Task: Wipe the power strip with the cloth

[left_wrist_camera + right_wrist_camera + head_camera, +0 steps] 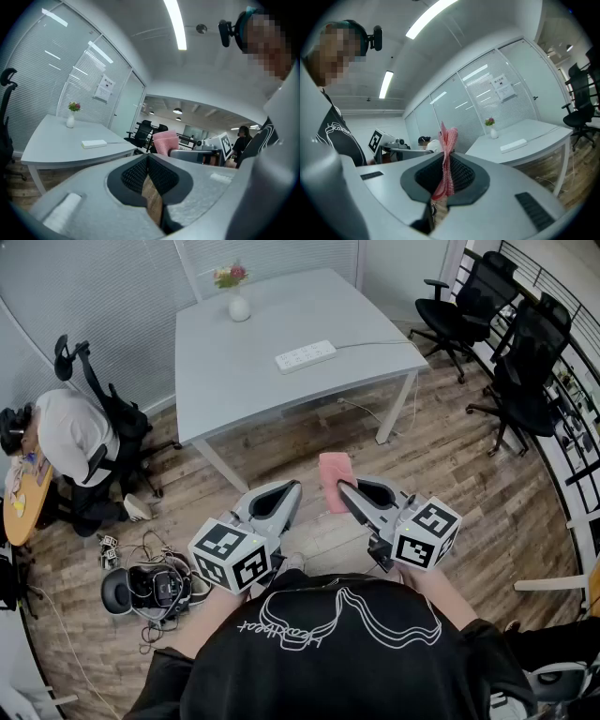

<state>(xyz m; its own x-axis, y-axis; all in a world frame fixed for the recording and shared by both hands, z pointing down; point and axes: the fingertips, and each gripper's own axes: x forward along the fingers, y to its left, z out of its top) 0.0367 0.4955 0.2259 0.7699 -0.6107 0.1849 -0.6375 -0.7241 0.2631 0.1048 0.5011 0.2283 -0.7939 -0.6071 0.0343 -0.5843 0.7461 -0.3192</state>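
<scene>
Right gripper (445, 165) clamped on pink cloth (448, 138), cloth poking up past the tips. Left gripper (148, 158) jaws together, nothing in them. Power strip (306, 355) lies on the grey table (234, 381), well apart from me. Risks, my guess: only a thin fold looks pinched, so hard rubbing could pull it free; the unheld strip may slide.

A grey table (253, 381) is shown on a wooden floor (441, 474). A white power strip (306, 355) is laid near its right edge, and a flower vase (239, 307) is set at the far side.
</scene>
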